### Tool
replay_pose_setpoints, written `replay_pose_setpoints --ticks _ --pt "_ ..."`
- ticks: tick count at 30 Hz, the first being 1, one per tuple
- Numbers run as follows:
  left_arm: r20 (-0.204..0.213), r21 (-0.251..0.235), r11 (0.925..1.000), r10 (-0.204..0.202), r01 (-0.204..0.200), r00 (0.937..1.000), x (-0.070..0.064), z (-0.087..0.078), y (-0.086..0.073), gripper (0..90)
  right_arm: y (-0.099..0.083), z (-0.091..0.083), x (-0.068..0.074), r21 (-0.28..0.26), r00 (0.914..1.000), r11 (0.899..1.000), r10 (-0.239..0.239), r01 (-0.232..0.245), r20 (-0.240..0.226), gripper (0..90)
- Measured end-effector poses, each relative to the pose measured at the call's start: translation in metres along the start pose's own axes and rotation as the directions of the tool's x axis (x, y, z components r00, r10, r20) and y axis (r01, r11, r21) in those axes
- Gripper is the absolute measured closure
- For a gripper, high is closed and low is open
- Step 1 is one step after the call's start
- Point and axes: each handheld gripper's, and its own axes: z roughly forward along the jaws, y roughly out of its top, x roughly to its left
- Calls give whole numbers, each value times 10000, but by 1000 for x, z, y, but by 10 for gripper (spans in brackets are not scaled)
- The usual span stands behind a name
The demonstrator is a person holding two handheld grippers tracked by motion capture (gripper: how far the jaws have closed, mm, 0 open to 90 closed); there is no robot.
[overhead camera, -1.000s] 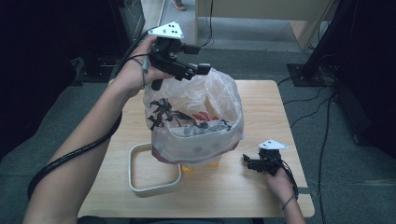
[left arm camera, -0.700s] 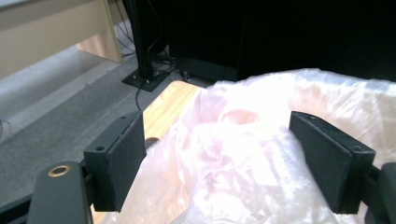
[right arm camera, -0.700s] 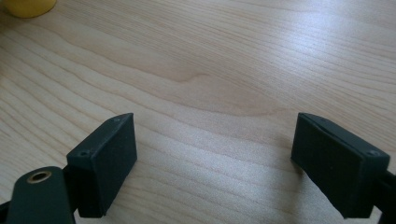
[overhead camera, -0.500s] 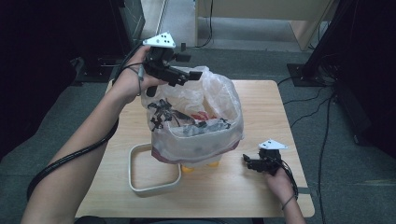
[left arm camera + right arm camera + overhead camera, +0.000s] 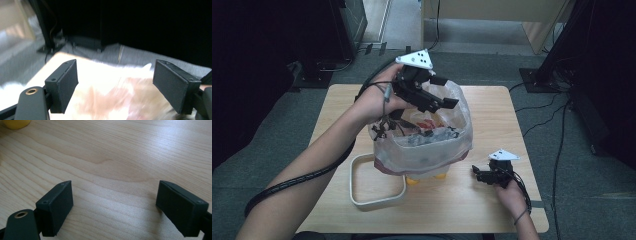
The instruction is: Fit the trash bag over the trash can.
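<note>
A translucent plastic bag [image 5: 427, 150] stuffed with mixed rubbish stands at the middle of the wooden table [image 5: 492, 115], over a yellow container [image 5: 427, 178] that peeks out below it. My left gripper [image 5: 445, 92] hovers above the bag's open mouth, jaws wide apart and nothing between them. In the left gripper view the gripper [image 5: 115, 82] looks down on the blurred pale bag [image 5: 120, 95]. My right gripper [image 5: 477, 173] rests open on the table to the right of the bag. In the right gripper view the gripper [image 5: 115, 205] frames bare wood, with the yellow container [image 5: 15, 123] at the top left.
A white rounded-square ring [image 5: 377, 200] lies on the table at the bag's front left. A thick black cable [image 5: 297, 182] trails from the left hand. Dark equipment and cables [image 5: 557, 115] surround the table on the floor.
My left gripper has swung right and down, from behind the bag's left side to over its mouth. The right gripper has stayed where it was.
</note>
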Motion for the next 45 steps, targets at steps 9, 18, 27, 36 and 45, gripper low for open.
replay_pose_setpoints --ticks 9,18,27,36,45 --pt "113 2390 9626 1289 -1279 9916 -9 35 -22 203 0 0 0 2 10000 10000 -6 6 1 140" --pt "580 3427 9237 1614 -1715 9852 -2 49 -18 202 0 0 0 1 10000 10000 -24 24 -10 141" --pt "429 3022 9367 1716 -1765 9842 -2 43 -21 203 0 0 0 1 10000 10000 -42 42 -22 141" --pt "311 961 9887 1127 -1152 9931 -6 5 15 203 0 0 0 -1 10000 10000 -37 37 -25 141" --pt "-279 -81 9947 1025 -1027 9943 0 -37 33 203 0 0 0 2 10000 10000 -47 47 -28 140"
